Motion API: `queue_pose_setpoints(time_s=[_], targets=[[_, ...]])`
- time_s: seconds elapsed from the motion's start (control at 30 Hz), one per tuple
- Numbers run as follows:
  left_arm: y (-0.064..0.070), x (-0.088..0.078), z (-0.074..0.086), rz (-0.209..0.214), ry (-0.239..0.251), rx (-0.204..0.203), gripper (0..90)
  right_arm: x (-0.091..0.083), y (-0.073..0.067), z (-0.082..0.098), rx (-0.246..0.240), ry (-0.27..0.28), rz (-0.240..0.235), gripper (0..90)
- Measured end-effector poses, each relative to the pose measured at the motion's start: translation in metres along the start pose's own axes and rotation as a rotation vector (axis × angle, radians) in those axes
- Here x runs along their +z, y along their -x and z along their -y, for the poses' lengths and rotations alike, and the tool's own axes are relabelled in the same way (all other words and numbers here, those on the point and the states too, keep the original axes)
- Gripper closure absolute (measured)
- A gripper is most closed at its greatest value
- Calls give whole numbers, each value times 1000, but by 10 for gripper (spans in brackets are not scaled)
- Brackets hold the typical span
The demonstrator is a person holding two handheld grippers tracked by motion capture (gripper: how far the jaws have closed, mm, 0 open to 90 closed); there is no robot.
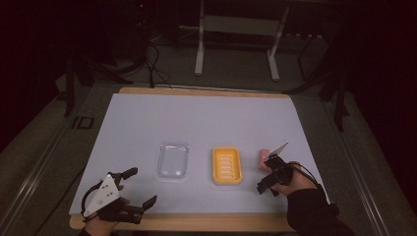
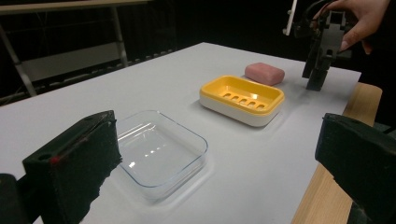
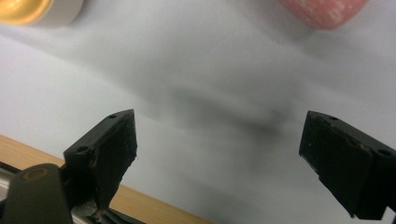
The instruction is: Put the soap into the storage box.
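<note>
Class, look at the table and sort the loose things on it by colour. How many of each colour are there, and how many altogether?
Clear: 1, the dish
Yellow: 1, the soap tray
Pink: 1, the soap bar
Total: 3

No legible text, labels, brands, numbers or signs on anything in view

A pale surface (image 1: 196, 118) holds a clear dish (image 1: 173, 160), a yellow tray (image 1: 226, 165) and pink soap (image 1: 264, 159) in a row. The right gripper (image 1: 268, 173) hovers beside the soap, the left gripper (image 1: 141, 187) near the front edge.
</note>
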State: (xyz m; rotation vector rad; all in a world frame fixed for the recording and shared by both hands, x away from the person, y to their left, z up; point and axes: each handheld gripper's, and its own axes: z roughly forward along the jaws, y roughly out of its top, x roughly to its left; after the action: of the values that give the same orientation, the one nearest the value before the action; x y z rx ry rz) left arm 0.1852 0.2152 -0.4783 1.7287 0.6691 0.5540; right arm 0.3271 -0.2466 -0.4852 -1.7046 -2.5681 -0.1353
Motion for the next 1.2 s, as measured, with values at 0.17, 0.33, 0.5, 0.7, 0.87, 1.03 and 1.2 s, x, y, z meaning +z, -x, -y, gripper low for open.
queue_pose_setpoints(time_s=[0.17, 0.33, 0.5, 0.7, 0.87, 1.03, 1.2], targets=[[0, 0, 0, -1, -4, -1, 2, -1, 3, -4, 32, 25, -1, 105], [0, 0, 0, 0, -4, 0, 2, -7, 6, -11, 78, 44, 2, 106], [0, 0, 0, 0, -5, 1, 2, -9, 12, -19, 115, 64, 1, 118], [0, 0, 0, 0, -7, 3, 2, -7, 21, -35, 178, 78, 17, 143], [0, 1, 0, 2, -11, 7, 2, -5, 24, -44, 214, 106, 31, 164], [0, 1, 0, 1, -12, 8, 2, -7, 26, -56, 253, 135, 41, 174], [1, 0, 0, 2, -11, 10, 2, -8, 28, -67, 292, 142, 63, 212]])
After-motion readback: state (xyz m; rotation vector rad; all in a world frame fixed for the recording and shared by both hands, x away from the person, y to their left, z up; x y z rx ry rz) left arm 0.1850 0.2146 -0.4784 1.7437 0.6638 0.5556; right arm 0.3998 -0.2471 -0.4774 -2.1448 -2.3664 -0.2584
